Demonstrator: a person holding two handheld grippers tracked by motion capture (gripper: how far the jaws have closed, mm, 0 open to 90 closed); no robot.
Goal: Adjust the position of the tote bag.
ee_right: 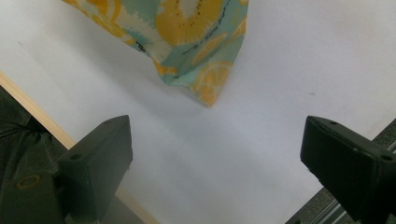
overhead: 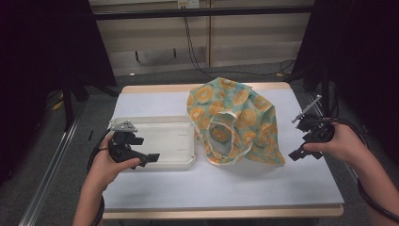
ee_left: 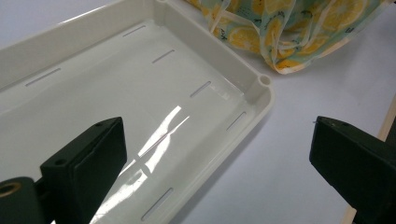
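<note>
No text, label, brand or number can be read on the fruit-print cloth (overhead: 235, 122) or the white tray (overhead: 162, 162).

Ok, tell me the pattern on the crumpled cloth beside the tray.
Yellow-orange citrus slices on a teal-green crumpled cloth; the high view shows it best.

Your high view looks forward and down from above your side of the table (overhead: 226, 183). Your left gripper view sits close over the white tray (ee_left: 254, 100), facing the patterned cloth (ee_left: 299, 28). Your right gripper view looks down near that cloth's corner (ee_right: 210, 88); all three share the cloth (overhead: 235, 122).
</note>
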